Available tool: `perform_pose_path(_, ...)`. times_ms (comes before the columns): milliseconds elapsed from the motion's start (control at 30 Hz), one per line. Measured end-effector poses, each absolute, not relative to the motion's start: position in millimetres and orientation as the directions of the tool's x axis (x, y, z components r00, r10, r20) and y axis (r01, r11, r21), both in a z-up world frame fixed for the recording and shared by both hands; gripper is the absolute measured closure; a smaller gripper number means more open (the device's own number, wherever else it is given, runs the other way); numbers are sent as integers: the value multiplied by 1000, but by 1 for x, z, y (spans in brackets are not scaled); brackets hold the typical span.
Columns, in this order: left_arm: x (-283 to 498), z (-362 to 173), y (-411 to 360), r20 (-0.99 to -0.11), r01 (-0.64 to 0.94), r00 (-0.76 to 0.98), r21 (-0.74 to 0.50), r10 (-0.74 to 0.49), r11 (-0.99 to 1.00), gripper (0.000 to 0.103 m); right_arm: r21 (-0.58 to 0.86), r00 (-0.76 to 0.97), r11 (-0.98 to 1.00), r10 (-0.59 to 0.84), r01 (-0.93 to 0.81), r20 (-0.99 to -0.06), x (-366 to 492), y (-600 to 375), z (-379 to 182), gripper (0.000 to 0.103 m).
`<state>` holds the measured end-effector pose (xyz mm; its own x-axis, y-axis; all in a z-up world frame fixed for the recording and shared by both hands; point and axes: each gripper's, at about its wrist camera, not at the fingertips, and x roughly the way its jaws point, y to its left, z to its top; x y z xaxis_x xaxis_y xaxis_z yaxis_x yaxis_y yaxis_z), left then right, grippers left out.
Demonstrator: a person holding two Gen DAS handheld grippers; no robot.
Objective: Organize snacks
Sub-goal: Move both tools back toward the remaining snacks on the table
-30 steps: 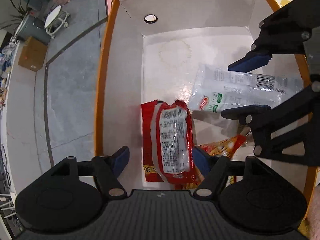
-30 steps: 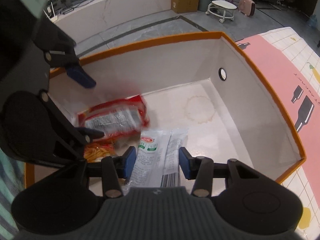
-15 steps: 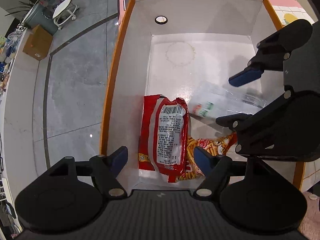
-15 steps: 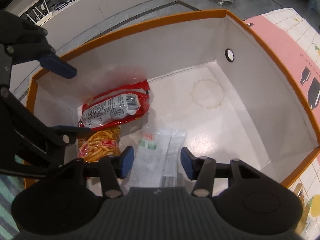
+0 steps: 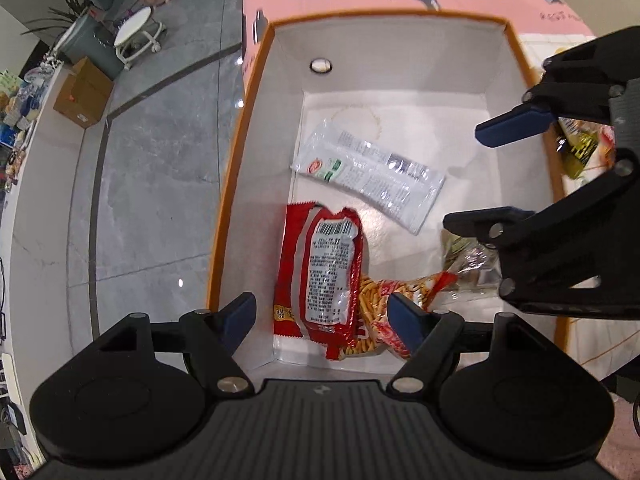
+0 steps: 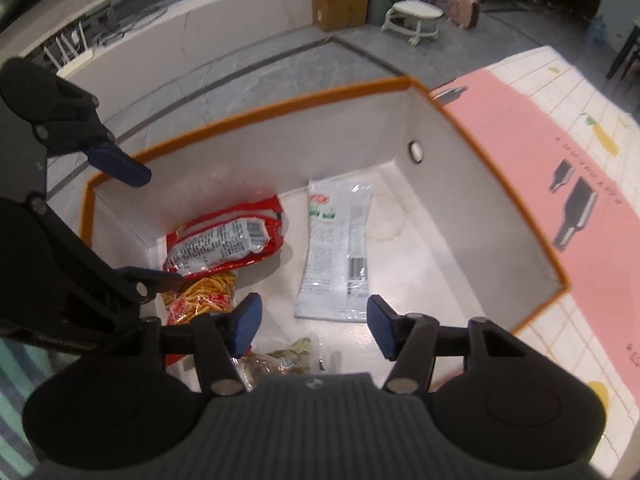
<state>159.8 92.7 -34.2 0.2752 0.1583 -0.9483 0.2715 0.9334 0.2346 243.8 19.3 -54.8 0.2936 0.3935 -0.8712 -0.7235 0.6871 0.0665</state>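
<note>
**Mia:** Orange runs all round the rim of the box [image 5: 224, 216], and its walls are plain white card. Four snacks lie on its floor.

**Ben:** Which ones?

**Mia:** A shiny red pack [image 5: 322, 276] sits in a near corner, partly on top of a bag of thin orange sticks [image 5: 372, 316]. A flat white pack [image 5: 368, 172] lies alone in the middle. A crinkly clear bag [image 6: 280, 360] is by the near wall.

**Ben:** Are the tongs holding anything?

**Mia:** No. The left tongs [image 5: 320, 322] are wide open above the red pack and touch nothing. The right tongs [image 6: 314, 326] are opening, and they are empty too. The white pack shows in the gap, but it is down on the floor, not pinched.

**Ben:** So what is the best thing to do now?

**Mia:** Both tongs should probably lift straight up and clear the rim, so they do not bump the card walls or each other. They hang close together over the box.

**Ben:** And then?

**Mia:** More snacks [image 5: 580, 148] seem to wait on the surface past the far side of the box. The wrappers look thin and slippery, so pinching a flat sealed edge may work better than squeezing the puffy middle.
</note>
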Motion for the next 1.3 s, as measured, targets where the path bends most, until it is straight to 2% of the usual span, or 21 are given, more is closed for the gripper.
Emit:
perform_pose_path(167, 149, -13, 81, -928, 258, 349, 233, 135, 938, 16, 41, 393, 724, 419, -688, -818, 222, -5, -26, 46)
perform_pose_path(400, 126, 21, 59, -871, 238, 484, 229, 89, 944, 16, -2, 539, 777, 434, -629, -722, 181, -44, 13, 40)
perform_pose_path(700, 92, 45, 22, -783, 210, 622, 139, -23, 968, 16, -34, 702, 877, 360, -480, -614, 132, -101, 21, 36)
perform_pose_path(900, 77, 32, -17, -775, 311, 616, 72, -143, 948, 19, -8, 733, 926, 293, -376, -614, 109, -141, -3, 36)
perform_pose_path(1300, 71, -50, -73, -823, 416, 513, -11, -245, 909, 24, 33, 695, 970, 197, -241, -691, 83, -202, -70, 36)
